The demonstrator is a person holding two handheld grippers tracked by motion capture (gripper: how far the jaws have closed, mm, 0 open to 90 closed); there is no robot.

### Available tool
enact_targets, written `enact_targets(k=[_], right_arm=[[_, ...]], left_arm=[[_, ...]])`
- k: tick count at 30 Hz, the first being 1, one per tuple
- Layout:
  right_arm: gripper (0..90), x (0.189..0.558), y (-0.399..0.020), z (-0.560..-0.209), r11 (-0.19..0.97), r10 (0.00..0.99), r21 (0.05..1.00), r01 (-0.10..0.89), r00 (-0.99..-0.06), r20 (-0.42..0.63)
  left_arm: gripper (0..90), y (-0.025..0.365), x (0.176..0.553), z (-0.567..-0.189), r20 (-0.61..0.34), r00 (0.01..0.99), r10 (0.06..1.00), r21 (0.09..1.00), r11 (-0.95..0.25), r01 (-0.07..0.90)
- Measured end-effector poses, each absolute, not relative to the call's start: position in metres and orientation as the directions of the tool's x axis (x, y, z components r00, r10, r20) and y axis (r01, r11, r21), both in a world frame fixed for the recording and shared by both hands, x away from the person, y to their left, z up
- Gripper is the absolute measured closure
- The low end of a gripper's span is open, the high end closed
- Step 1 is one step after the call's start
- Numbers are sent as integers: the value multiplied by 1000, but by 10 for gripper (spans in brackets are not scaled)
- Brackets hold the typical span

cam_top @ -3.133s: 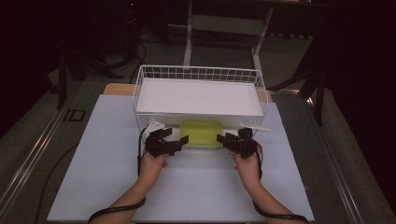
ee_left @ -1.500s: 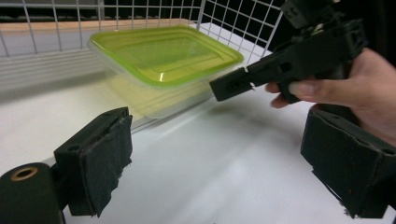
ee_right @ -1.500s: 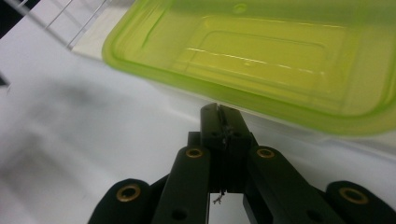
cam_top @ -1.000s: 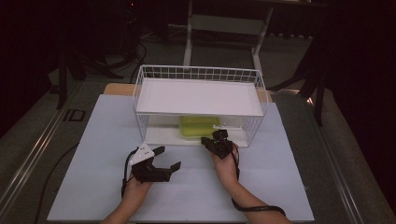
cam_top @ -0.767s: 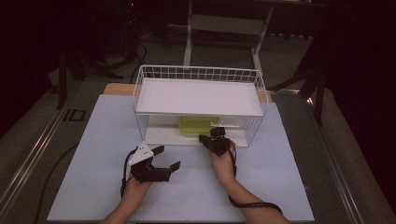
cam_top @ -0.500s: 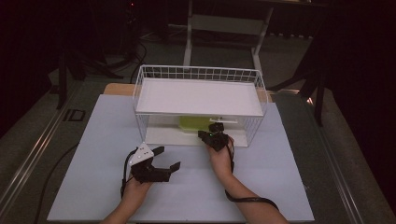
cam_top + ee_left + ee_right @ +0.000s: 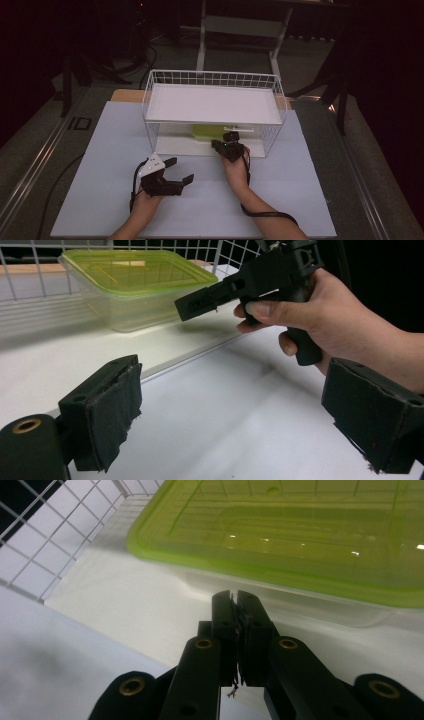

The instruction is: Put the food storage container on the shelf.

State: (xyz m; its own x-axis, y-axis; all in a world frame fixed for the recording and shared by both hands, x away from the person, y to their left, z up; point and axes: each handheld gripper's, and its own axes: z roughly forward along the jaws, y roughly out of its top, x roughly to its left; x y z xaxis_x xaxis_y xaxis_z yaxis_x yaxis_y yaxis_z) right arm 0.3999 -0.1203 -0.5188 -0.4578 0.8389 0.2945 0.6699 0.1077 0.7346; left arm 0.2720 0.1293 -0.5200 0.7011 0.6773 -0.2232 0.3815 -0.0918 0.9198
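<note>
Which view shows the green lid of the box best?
The right gripper view: the lid is close and sharp. The left gripper view shows the whole box farther off; in the high view the lid is a green patch under the rack's shelf.

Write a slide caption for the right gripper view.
Shut right tool points at the green-lidded container on the rack's lower shelf.

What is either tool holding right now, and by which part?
Nothing. The right tool is shut on itself in front of the green-lidded container; the left tool is open over the table.
</note>
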Motion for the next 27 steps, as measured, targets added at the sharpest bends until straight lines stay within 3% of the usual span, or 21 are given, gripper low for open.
enact_targets(k=[6, 11, 14, 20, 23, 26, 27], right_arm=[[833, 386, -125, -514, 122, 823, 741, 660, -485, 297], [747, 372, -129, -510, 143, 809, 747, 649, -512, 290], [587, 366, -134, -507, 141, 796, 753, 643, -526, 300], [363, 354, -143, -499, 159, 772, 791, 591, -574, 274], [263, 349, -151, -494, 162, 746, 806, 570, -605, 278], [250, 347, -157, -493, 155, 723, 814, 559, -626, 292], [208, 345, -161, -493, 173, 704, 820, 546, -650, 284]], left_arm=[[101, 129, 272, -520, -231, 699, 677, 919, -85, 386], [101, 127, 272, -518, -213, 697, 685, 917, -107, 385], [101, 127, 272, -516, -215, 700, 681, 921, -96, 377], [101, 125, 271, -511, -214, 719, 661, 921, -109, 374], [101, 126, 270, -506, -203, 733, 649, 922, -125, 366], [101, 127, 269, -502, -225, 731, 645, 922, -102, 374], [101, 128, 269, -501, -225, 733, 642, 922, -103, 373]])
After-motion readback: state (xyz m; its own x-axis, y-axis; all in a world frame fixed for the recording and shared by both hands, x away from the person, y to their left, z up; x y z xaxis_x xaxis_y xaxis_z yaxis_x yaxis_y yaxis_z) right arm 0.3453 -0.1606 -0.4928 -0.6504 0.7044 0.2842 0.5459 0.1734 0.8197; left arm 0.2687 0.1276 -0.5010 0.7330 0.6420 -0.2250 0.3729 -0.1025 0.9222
